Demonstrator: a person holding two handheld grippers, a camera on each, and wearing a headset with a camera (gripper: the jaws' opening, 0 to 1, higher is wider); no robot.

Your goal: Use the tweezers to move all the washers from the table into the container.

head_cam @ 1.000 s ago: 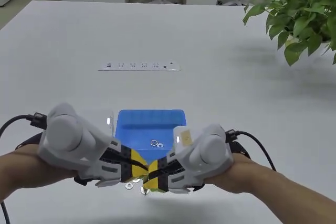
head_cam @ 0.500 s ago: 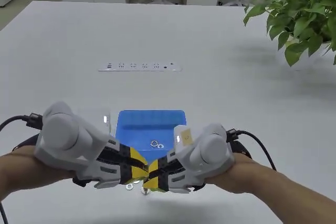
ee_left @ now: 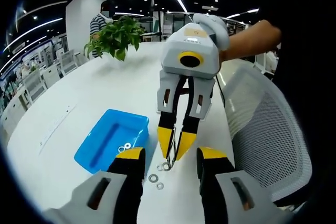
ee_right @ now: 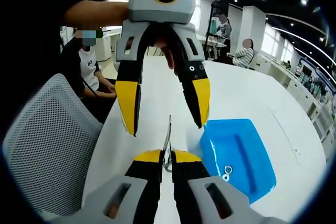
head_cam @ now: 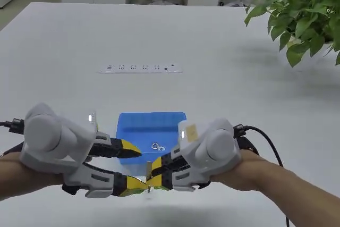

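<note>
- Your right gripper (ee_right: pixel 167 157) has its jaws pressed together on the tweezers (ee_right: pixel 168 135), which stick out forward from between the yellow tips.
- Your left gripper (head_cam: pixel 135 167) faces it from the left with its jaws spread wide apart and nothing between them.
- The two grippers meet tip to tip just on the near side of the blue container (head_cam: pixel 151 123).
- The container is a shallow, open, rectangular tray lying flat on the white counter (head_cam: pixel 212 83), near the counter's near edge and about midway between your hands.
- Inside it, a couple of washers (head_cam: pixel 155 145) lie close together on the blue floor toward its near end. The rest of the floor is bare blue.
- Several loose washers (ee_left: pixel 153 178) lie on the counter just beside the container's near edge, below the gripper tips.
- In the left gripper view the tweezer points come down among those loose washers. You cannot tell from the pictures whether they pinch one.
- Farther across the counter, well apart from the container, a white power strip (head_cam: pixel 141 68) lies flat.
- A leafy green plant (head_cam: pixel 303 14) stands at the far right.
- A grey mesh chair (ee_left: pixel 268 140) stands at the near side of the counter.
</note>
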